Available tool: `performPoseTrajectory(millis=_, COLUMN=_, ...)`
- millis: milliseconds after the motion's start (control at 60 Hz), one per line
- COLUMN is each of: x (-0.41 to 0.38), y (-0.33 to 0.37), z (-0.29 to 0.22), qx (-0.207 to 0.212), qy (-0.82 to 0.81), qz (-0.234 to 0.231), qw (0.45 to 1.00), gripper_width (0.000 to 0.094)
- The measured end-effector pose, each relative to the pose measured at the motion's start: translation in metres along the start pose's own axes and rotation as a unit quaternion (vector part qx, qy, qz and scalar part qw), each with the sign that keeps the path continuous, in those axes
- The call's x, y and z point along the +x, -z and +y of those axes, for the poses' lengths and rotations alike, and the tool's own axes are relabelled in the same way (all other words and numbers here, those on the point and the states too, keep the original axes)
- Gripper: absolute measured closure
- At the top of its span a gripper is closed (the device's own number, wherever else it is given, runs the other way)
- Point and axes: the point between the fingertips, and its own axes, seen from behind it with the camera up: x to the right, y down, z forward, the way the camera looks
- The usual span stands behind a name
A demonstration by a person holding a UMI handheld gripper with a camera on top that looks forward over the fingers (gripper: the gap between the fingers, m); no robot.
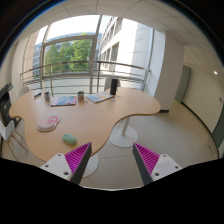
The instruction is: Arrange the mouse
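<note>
A small pale green mouse lies on the wooden table near its front edge, just beyond my left finger. A round pale mouse pad lies further left on the table. My gripper is open and empty, held high above the floor in front of the table, with both magenta pads apart and nothing between them.
At the table's far side lie a blue notebook, a cup, papers and a dark object. Chairs stand at the left. The table has white round bases. A railing and large windows lie behind.
</note>
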Motion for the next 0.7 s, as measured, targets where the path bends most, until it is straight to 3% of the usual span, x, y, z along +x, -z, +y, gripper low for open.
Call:
performPoseTrajectory(millis=350, x=-0.014, y=-0.005, z=0.08, qx=-0.051, qy=0.012, qz=0.004, qw=0.999, gripper_width=0.0086)
performPoseTrajectory(millis=533, x=-0.093, y=-0.033, z=0.129, qx=-0.071, qy=0.002, qz=-0.022, qw=0.997, gripper_width=0.0084)
performPoseTrajectory(millis=700, x=-0.171, y=-0.09, z=0.125, qx=-0.052, qy=0.006, qz=-0.051, qw=0.997, gripper_width=0.0083)
